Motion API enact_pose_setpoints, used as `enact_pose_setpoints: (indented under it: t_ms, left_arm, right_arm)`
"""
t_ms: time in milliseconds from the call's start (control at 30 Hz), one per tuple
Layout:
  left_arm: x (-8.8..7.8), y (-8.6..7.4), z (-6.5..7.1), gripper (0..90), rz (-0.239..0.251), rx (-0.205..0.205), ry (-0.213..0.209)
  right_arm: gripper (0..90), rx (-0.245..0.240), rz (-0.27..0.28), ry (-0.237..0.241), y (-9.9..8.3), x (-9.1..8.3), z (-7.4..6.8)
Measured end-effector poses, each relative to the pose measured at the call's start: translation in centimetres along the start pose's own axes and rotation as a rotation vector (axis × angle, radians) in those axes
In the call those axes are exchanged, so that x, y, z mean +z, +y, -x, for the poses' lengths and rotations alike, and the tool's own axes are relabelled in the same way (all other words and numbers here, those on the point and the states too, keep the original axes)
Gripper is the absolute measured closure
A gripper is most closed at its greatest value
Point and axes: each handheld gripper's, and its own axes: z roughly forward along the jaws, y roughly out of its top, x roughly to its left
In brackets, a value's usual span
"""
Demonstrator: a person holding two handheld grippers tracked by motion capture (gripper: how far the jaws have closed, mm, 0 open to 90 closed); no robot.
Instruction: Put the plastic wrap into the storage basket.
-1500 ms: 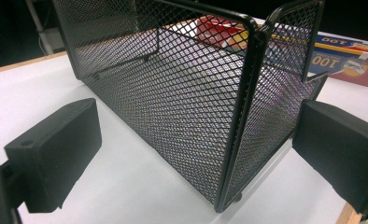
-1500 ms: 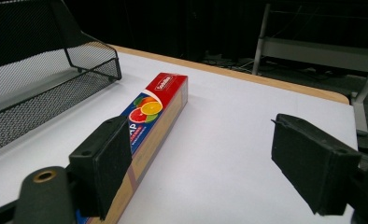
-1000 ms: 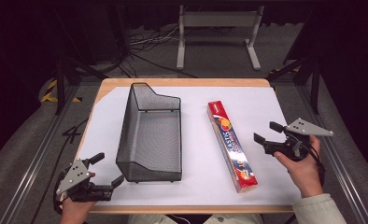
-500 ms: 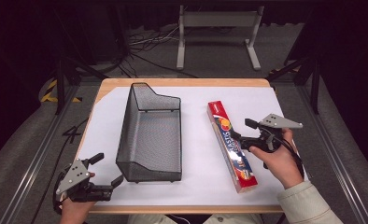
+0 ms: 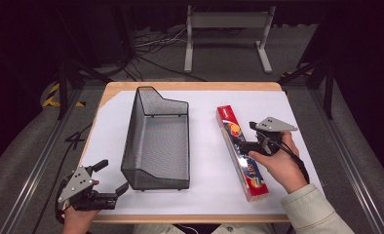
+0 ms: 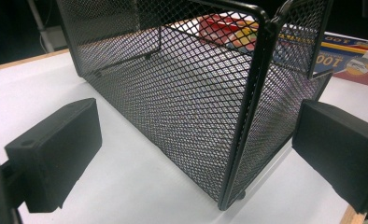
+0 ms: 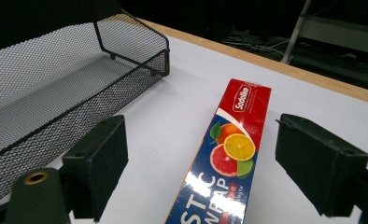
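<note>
Seen from above: a wooden table [image 5: 190,86] under a white sheet [image 5: 207,146], ringed by dark floor, with cables [image 5: 151,46] and a grey metal stand [image 5: 226,29] beyond the far edge.

At the near left corner, the left gripper [image 5: 113,176], held in a hand [image 5: 78,222] at the table's edge, grey three-cornered plate [image 5: 78,179] on top. Jaws spread wide, nothing between them, tips pointing right toward the near left corner of the basket, close to it but apart. From the left gripper view [image 6: 196,144], both black pads [image 6: 56,149] wide apart and the basket's upright corner post rising in the gap beyond them; no contact visible.

At centre left, a black wire-mesh basket [image 5: 131,141], long axis running near to far, standing on the sheet, far end taller and stepped. Empty inside. Mesh wall and low rim visible at the left of the right gripper view [image 7: 79,100].

Right of centre, a long red and blue box of plastic wrap [image 5: 227,119], lying flat on the sheet, near to far, slightly angled, well apart from the basket. Printed citrus fruit on its lid clear in the right gripper view [image 7: 236,140].

Over the box's middle, the right gripper [image 5: 248,136], gripped by a hand [image 5: 278,165] with a pale sleeve [image 5: 312,209] entering from the near right. Jaws wide open, straddling the box from above, one pad [image 7: 98,163] either side; holding nothing. Whether the pads touch the box cannot be told.
</note>
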Motion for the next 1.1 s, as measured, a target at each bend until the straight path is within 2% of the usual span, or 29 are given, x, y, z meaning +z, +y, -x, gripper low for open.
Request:
enact_pose_setpoints:
  t_ms: [200, 333, 367, 400, 467, 500, 667, 800, 833, 900, 933, 1033, 1100]
  left_arm:
    - [0.1, 0.0, 0.1, 2.3, 0.003, -0.003, 0.0]
    - [0.1, 0.0, 0.0, 2.2, 0.001, -0.003, -0.002]
    - [0.1, -0.1, 0.0, 2.2, 0.001, -0.003, -0.002]
    - [0.1, -0.1, 0.0, 2.2, 0.0, -0.004, -0.002]
    - [0.1, -0.1, 0.0, 2.2, 0.0, -0.002, -0.002]
    - [0.1, -0.1, 0.0, 2.2, 0.0, -0.002, -0.002]
    - [0.1, -0.1, 0.0, 2.3, 0.0, -0.001, -0.002]
    - [0.1, -0.1, 0.0, 2.2, 0.002, -0.002, -0.003]
    - [0.1, -0.1, 0.0, 2.2, 0.002, -0.003, -0.003]
    - [0.1, -0.1, 0.0, 2.2, 0.001, -0.004, -0.003]
    - [0.1, -0.1, 0.0, 2.2, 0.002, -0.006, -0.003]
    - [0.1, -0.1, 0.0, 2.3, 0.001, -0.005, -0.003]
    - [0.1, -0.1, 0.0, 2.2, 0.001, -0.004, -0.003]
  right_arm:
    - [17.8, -0.036, -0.006, -0.002, -0.3, 0.9, 0.0]
    - [16.6, -0.036, -0.006, 0.001, -0.5, 1.4, 0.2]
    - [16.6, -0.006, -0.034, -0.006, -0.7, 1.7, 0.3]
    - [16.6, -0.006, -0.034, -0.006, -0.7, 1.7, 0.3]
    - [17.1, 0.024, -0.089, -0.004, -1.2, 2.3, 0.7]
    - [17.1, 0.024, -0.089, -0.004, -1.2, 2.3, 0.7]
    - [20.1, 0.087, -0.225, 0.011, -2.3, 3.4, 0.7]
    - [19.8, 0.094, -0.273, 0.006, -2.7, 3.7, 0.7]
    - [20.0, 0.133, -0.319, 0.007, -2.9, 3.9, 0.9]
    - [20.7, 0.163, -0.367, 0.015, -3.1, 4.1, 1.0]
    - [20.7, 0.163, -0.367, 0.015, -3.1, 4.1, 1.0]
    - [22.5, 0.214, -0.413, 0.002, -3.2, 4.5, 0.9]
    - [23.6, 0.224, -0.437, -0.006, -3.0, 4.6, 0.9]
